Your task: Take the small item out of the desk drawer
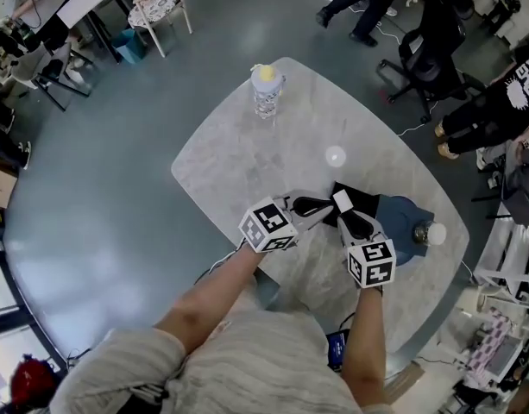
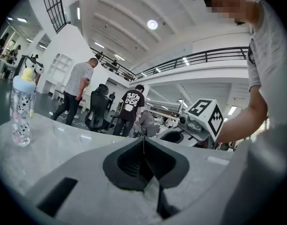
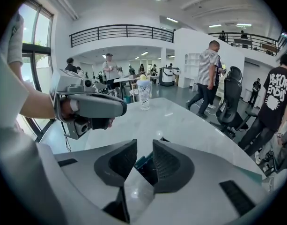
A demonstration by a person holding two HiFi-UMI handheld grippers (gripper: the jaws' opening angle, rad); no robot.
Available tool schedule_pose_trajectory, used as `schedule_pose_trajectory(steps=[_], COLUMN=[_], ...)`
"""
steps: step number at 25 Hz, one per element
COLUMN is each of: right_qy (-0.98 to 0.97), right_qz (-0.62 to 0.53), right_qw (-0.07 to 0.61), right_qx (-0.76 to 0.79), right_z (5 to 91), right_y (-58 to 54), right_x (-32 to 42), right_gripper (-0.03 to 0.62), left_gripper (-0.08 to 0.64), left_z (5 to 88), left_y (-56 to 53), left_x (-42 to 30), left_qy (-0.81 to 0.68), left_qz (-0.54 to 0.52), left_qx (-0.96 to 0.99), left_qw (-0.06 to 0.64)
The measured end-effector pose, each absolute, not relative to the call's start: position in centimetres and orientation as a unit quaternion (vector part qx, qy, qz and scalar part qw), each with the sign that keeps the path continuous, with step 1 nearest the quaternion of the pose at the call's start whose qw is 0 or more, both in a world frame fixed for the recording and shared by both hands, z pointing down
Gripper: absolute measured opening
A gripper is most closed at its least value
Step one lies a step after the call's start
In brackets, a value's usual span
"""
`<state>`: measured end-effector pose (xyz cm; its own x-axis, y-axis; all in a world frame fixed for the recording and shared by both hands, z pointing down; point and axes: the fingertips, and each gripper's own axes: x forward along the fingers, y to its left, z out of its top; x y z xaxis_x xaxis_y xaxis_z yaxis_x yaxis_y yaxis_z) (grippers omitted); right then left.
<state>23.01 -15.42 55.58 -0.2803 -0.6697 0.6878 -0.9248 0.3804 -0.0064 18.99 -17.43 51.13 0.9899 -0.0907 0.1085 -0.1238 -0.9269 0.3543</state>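
A see-through plastic bottle with a yellow top (image 1: 265, 89) is standing at the 12 o'clock end of the grey stone-look oval table (image 1: 238, 166). It is well apart from both tools.

The left hand-held gripper (image 2: 144, 149) is hovering near the middle of the table and is pointing toward 3 o'clock. Its jaws are pressed together, and nothing is sitting between them.

The right hand-held gripper (image 3: 144, 153) is hanging just beside it and is pointing toward 12 o'clock. Its jaws are spread a little and are not pinching anything. Through the gap a flat black thing with a green-blue edge (image 1: 364, 198) is showing, lying on the table right under the tips.

At about 4 o'clock a soft grey-blue thing (image 1: 404, 218) is lying next to the black thing, and a small white round thing (image 1: 432, 233) is sitting on its right side.

The black thing may be the drawer, but I cannot tell. No small item is showing anywhere, so it is probably hiding inside.

The job looks like it is only starting: nothing is being held. Opening the drawer and picking the item out is all waiting to be done.
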Motion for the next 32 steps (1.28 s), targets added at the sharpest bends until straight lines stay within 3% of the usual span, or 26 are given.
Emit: schedule_pose_trajectory(steps=[22, 32], right_qy=[-0.725, -0.701], right_qz=[0.252, 0.270], right_qw=[0.427, 0.470], right_qx=[0.479, 0.463], right_z=[64.7, 67.4], right_y=[-18.7, -19.8], right_x=[26.8, 27.6], right_gripper=[0.187, 0.197], left_gripper=[0.015, 0.015], left_z=[55.9, 56.7], left_y=[-20.3, -21.0], left_x=[20.3, 20.3], left_qy=[-0.079, -0.074], left_qz=[0.053, 0.062], left_qx=[0.969, 0.967], left_qw=[0.230, 0.234])
